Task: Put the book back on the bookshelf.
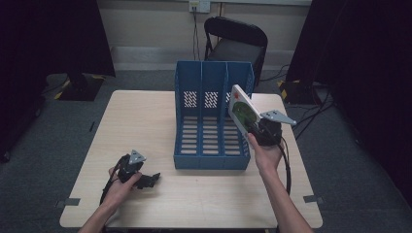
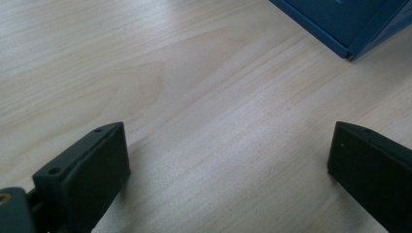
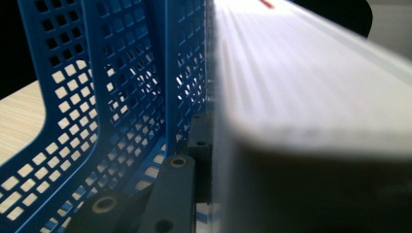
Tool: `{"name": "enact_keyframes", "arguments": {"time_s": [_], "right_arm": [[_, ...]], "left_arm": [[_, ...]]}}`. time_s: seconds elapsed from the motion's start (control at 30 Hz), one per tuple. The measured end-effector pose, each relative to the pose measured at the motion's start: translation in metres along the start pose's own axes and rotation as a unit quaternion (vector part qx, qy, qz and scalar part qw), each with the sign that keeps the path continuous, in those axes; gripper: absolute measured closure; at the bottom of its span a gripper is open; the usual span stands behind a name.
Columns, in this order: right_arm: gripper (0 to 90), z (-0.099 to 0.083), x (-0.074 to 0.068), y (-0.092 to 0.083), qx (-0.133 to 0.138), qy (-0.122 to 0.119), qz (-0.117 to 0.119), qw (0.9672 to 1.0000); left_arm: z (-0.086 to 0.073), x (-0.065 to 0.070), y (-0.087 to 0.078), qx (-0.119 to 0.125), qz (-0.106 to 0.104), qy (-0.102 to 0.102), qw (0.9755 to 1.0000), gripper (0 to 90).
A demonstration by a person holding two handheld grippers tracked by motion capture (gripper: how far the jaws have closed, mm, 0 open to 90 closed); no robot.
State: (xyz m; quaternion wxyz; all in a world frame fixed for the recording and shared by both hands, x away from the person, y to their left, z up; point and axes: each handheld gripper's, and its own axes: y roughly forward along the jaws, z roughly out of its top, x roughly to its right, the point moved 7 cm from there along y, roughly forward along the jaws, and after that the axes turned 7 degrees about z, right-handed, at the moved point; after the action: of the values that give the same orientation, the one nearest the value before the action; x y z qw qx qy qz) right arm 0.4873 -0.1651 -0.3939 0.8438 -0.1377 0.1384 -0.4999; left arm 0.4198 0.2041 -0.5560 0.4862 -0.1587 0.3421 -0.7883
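Book [image 1: 241, 109] is pinched in the right hand-held gripper [image 1: 253, 127], jaws clamped on its lower edge, cover tilted with its top leaning away from the hand toward the blue file rack [image 1: 212, 145]. It's off the worktop [image 1: 145, 116], carried just beside the rack's right-hand wall, at about the height of the wall's top edge. In the right gripper view the book's white page edge [image 3: 311, 97] runs straight ahead from the jaws, with the perforated rack dividers [image 3: 121, 97] just to its left, so the spine line looks roughly parallel to the slots; my read is that's deliberate, to drop it into a compartment edge-first. Grip low on the book leaves the upper part free to enter a slot. All three compartments look empty. Left hand-held gripper [image 1: 145, 180] rests on the worktop near the rack's front left corner [image 2: 350, 51], jaws spread wide, nothing between them, just bare wood; it's parked clear of the rack, likely free to steady it if needed.
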Motion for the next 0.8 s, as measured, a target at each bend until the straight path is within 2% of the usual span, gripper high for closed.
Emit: {"name": "enact_keyframes", "arguments": {"time_s": [0.2, 0.5, 0.63, 0.8], "right_arm": [[76.5, -0.004, -0.001, 0.01, -0.003, 0.008, -0.006, 1.0], [76.5, -0.017, -0.012, 0.026, -0.021, -0.013, -0.01, 0.9996], [76.5, -0.027, -0.01, 0.032, -0.032, 0.0, -0.008, 0.9994], [76.5, -0.032, -0.008, 0.035, -0.037, 0.001, -0.009, 0.9993]], "left_arm": [[0.0, 0.0, 0.0, 0.0, 0.0, 0.0, 1.0, 0.8], [0.0, 0.0, 0.0, 0.0, 0.0, 0.0, 1.0, 0.8], [0.0, 0.0, 0.0, 0.0, 0.0, 0.0, 1.0, 0.8], [0.0, 0.0, 0.0, 0.0, 0.0, 0.0, 1.0, 0.8]]}}
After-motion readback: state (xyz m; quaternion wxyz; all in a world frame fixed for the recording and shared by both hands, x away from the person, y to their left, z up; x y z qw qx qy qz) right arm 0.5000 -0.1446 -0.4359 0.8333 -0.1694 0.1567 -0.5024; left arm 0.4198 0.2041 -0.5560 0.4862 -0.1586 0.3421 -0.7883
